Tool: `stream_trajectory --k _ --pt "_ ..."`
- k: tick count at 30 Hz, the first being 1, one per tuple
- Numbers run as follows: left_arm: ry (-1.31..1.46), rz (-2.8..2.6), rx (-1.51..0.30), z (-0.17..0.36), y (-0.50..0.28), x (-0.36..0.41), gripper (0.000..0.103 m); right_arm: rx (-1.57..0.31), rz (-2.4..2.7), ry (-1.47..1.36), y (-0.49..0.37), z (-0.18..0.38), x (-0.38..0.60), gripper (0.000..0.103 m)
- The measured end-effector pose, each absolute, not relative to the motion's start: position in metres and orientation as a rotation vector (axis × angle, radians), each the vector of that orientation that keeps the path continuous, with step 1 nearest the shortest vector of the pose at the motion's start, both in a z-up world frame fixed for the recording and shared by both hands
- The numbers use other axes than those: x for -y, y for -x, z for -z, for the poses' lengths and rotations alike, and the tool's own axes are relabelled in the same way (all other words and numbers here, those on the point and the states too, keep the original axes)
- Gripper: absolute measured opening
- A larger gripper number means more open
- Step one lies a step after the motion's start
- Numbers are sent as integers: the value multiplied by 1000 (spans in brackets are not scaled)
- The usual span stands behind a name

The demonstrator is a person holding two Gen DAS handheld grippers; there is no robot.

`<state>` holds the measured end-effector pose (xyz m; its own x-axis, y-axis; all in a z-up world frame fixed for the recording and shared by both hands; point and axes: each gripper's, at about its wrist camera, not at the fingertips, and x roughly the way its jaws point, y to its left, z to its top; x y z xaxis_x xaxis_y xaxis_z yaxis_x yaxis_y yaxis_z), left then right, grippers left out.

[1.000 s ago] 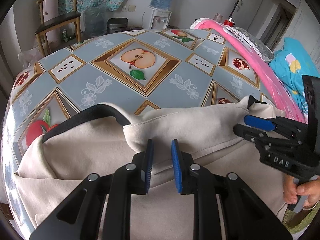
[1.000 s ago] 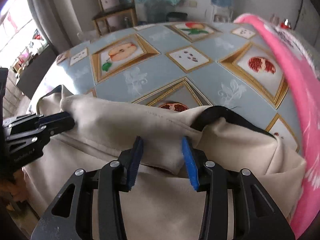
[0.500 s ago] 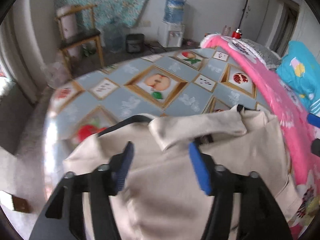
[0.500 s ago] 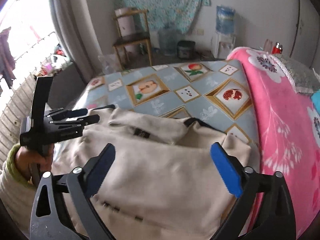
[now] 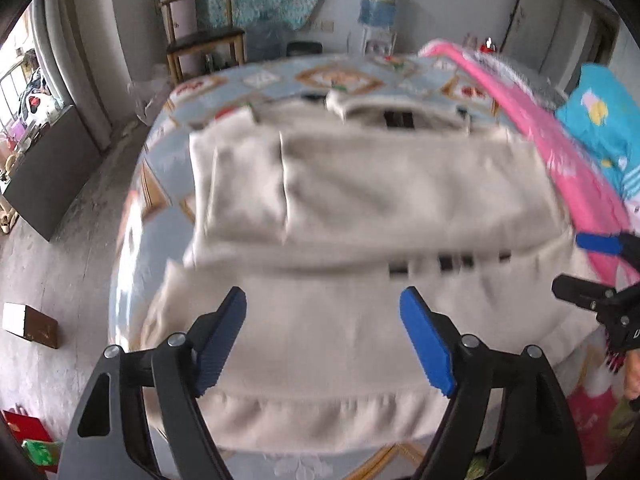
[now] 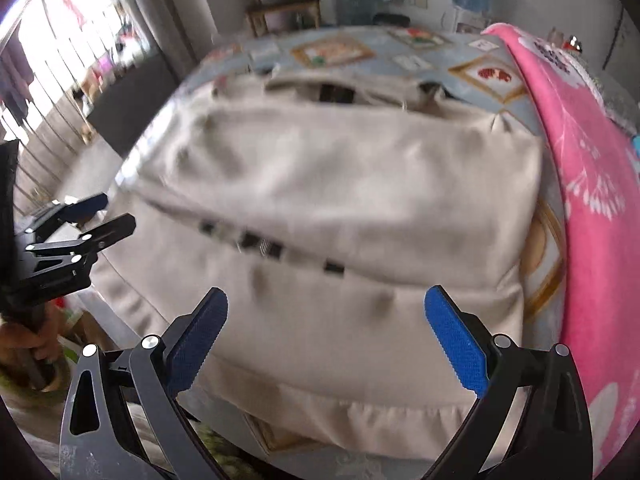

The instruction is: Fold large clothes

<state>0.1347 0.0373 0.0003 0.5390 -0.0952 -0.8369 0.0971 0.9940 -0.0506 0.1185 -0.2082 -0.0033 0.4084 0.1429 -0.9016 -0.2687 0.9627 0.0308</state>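
Tabletop (image 5: 160,184) under a pale blue oilcloth with framed fruit prints, in a lived-in room; frames motion-blurred.

Nearest: left claw (image 5: 324,340), blue pads spread wide, holding nothing, raised above the garment's near hem. Right claw (image 6: 326,340) likewise wide open and empty, also over the near hem; it shows at the right edge of the left view (image 5: 596,272).

Beneath both: large cream fabric garment (image 5: 360,208) lying flat across the tabletop, upper part doubled toward the near side as a broad band over the body; collar at the far end, a row of dark marks along the fold line. Hem reaches the near tabletop edge.

Judgement: one fold appears laid and released. Next move likely calls for a fresh grip on the hem corners or side edges to carry the next fold.

Edges: pink flowered blanket (image 6: 580,184) crowds the garment's right side, little room there. Bare cloth left and far. Beyond: wooden chair (image 5: 204,40), blue water dispenser (image 5: 378,8).
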Motion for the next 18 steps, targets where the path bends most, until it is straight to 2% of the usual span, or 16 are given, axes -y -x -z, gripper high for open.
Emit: stream_trajectory --k 12,18 --pt "1 98 -1041 40 -125 -43 78 -1180 -216 108 -102 32 200 96" --pt "6 106 -1030 42 -124 -43 83 -1151 -207 106 -106 25 197 96"
